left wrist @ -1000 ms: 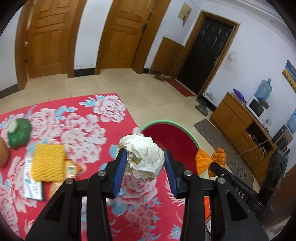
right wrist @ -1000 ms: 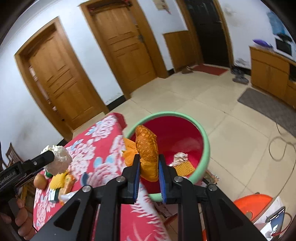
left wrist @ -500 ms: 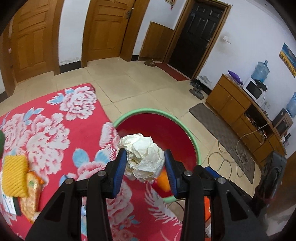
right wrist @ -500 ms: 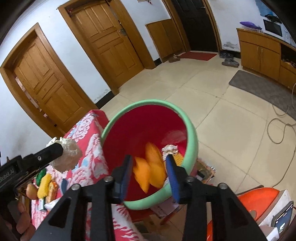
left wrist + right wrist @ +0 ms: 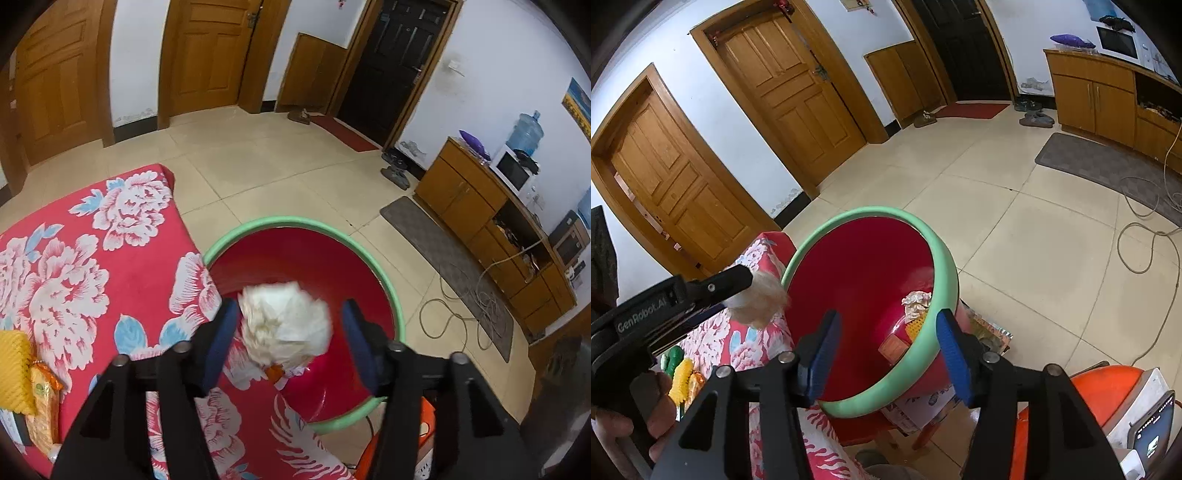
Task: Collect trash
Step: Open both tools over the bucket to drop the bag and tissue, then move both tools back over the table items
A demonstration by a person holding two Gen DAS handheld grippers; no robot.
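Your left tool (image 5: 290, 330) has its blue pads spread wide, and the white paper ball (image 5: 286, 326) sits blurred between them, touching neither pad clearly, above the near edge of the bin (image 5: 384, 284). The bin is red inside with a green rim and stands just beside the tabletop (image 5: 122, 258), which is covered by a red cloth printed with pink and white flowers. From your right wrist view, the paper ball (image 5: 759, 301) shows at the tip of the left tool, at the bin's (image 5: 945, 269) left rim. Your right tool (image 5: 888, 350) is also spread apart and holds nothing; its pads frame the bin's opening. Inside the bin lie a crumpled pale scrap (image 5: 916, 299), a yellow mesh piece (image 5: 918, 326) and an orange wrapper (image 5: 894, 347). At the tabletop's left edge lie a yellow mesh sleeve (image 5: 13, 369) and an orange packet (image 5: 44, 398).
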